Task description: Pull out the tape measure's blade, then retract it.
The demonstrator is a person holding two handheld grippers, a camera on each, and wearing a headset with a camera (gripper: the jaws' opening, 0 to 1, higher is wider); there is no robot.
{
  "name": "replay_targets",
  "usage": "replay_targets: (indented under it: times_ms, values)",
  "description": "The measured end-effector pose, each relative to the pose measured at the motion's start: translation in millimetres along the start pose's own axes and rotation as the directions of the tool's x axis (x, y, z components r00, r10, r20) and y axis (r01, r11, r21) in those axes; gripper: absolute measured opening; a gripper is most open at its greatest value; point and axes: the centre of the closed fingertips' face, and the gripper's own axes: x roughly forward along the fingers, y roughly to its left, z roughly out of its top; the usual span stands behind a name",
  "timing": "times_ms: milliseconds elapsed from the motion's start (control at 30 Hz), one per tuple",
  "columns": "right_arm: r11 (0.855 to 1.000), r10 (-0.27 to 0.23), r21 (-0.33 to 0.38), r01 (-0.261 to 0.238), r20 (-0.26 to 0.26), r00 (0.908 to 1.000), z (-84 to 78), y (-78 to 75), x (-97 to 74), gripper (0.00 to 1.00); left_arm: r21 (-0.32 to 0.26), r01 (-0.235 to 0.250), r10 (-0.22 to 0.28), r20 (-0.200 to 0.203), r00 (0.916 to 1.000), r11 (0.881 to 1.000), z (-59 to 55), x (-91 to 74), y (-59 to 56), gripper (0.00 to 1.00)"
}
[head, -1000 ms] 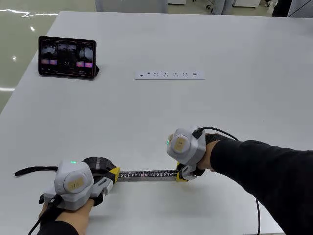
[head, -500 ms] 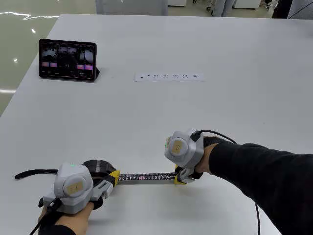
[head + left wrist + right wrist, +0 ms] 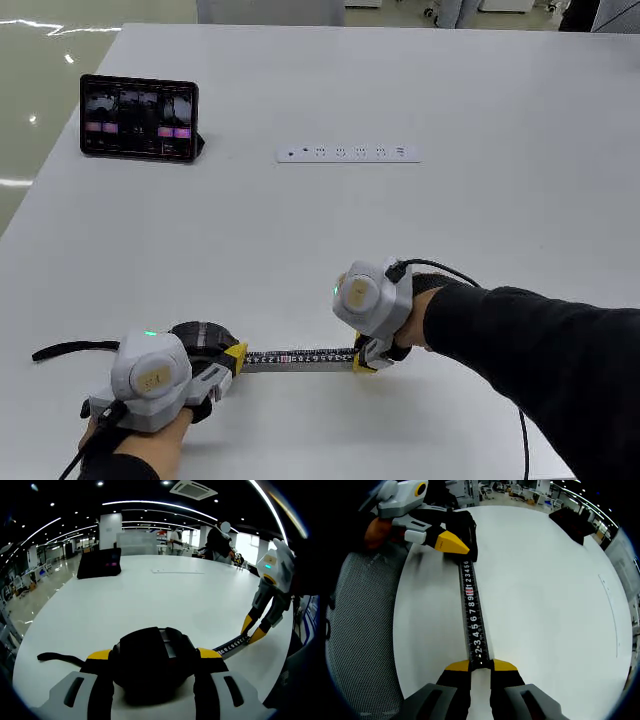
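The black tape measure case (image 3: pixel 203 340) lies on the white table (image 3: pixel 400 230) at the near left, and my left gripper (image 3: pixel 226 362) is shut on it. In the left gripper view the case (image 3: pixel 152 662) sits between the yellow-tipped jaws of that gripper (image 3: pixel 155 655). The marked blade (image 3: pixel 300 355) runs right along the table to my right gripper (image 3: pixel 365 362), which is shut on the blade's end. Seen from the right gripper (image 3: pixel 480 666), the blade (image 3: pixel 472 615) stretches away to the case (image 3: pixel 465 530) and the left gripper (image 3: pixel 445 540).
A tablet (image 3: pixel 138 117) stands at the far left, and a white power strip (image 3: pixel 347 153) lies mid-table. The case's black strap (image 3: pixel 65 350) trails left near the table's edge. A cable (image 3: pixel 440 268) loops from the right gripper.
My right gripper has moved a little to the left toward the case, so slightly less blade is out. The left gripper and case have stayed put.
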Motion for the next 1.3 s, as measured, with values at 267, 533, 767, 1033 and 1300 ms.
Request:
replay_targets:
  times_ms: [267,533,767,1033,1300]
  values:
    - [1.0,0.0,0.008,0.0,0.008,1.0,2.8,0.5,1.1,0.1,-0.002,0.003,-0.003,-0.006,1.0,1.0,-0.5,-0.7,0.6,0.6]
    - [1.0,0.004,0.015,-0.005,0.012,0.9999,5.1,1.3,1.7,0.1,-0.014,0.006,-0.007,-0.002,1.0,1.0,-0.1,0.5,1.1,0.6]
    - [1.0,0.011,0.014,-0.011,0.02,0.9997,8.3,1.5,2.2,0.1,-0.032,0.012,-0.012,0.0,0.9999,0.999,-0.1,0.5,2.1,0.59]
    - [1.0,0.023,0.014,-0.023,0.028,0.9993,11.3,1.3,3.5,0.1,-0.041,0.02,-0.02,0.001,0.9998,0.999,0.0,0.5,2.6,0.59]
    - [1.0,0.02,-0.017,-0.019,0.038,0.9991,14.9,2.7,5.1,0.1,-0.025,0.028,-0.028,-0.004,0.9996,0.999,-0.1,0.6,1.1,0.59]
